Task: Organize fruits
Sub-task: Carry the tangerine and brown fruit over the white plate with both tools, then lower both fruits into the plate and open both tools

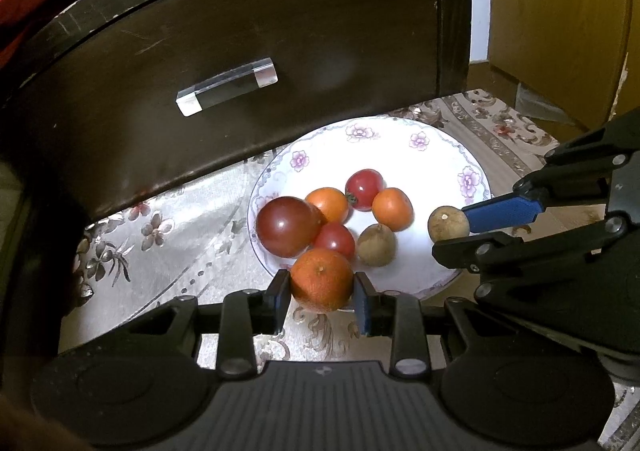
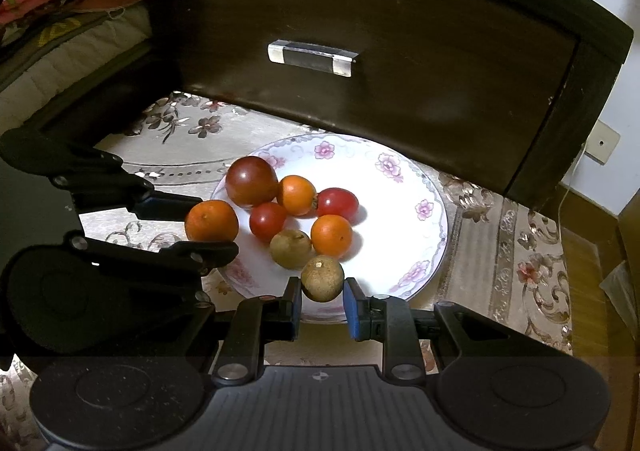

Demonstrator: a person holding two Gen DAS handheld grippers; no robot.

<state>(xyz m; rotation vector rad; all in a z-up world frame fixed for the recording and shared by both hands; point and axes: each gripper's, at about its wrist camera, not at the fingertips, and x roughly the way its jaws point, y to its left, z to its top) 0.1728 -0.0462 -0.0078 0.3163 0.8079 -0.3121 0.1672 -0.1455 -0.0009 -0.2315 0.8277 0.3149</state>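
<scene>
A mandarin orange (image 1: 322, 279) is seen clamped between the blue pads of the left gripper (image 1: 322, 293) at the near rim of a flowered plate (image 1: 400, 147), while a small brown fruit (image 2: 322, 278), possibly a longan, is gripped in the same way by the right gripper (image 2: 322, 297) just over the plate's near edge. Both sets of jaws are closed on their fruit, with the pads pressed against either side. In each wrist view the other gripper is seen entering from the side, its fruit held at the fingertips.

Whether the two fruits are being lifted off the plate or set down onto it cannot be told from these views. No second dish or sorted group is shown, so the task is judged to be at an early or middle stage, with most of the sorting apparently left to do.

Just beyond the held fruits, six more are left bunched on the plate: a second brown fruit (image 2: 291, 249), two small red tomatoes (image 2: 267, 221), two further oranges (image 2: 331, 235) and, farthest on the left, a large dark tomato (image 2: 251, 181). The right half of the plate is left bare.

Behind the plate, a patterned cloth (image 2: 500, 251) is spread, and the scene is closed off by a dark wooden drawer front (image 2: 400, 51) with a clear handle (image 2: 311, 57).
</scene>
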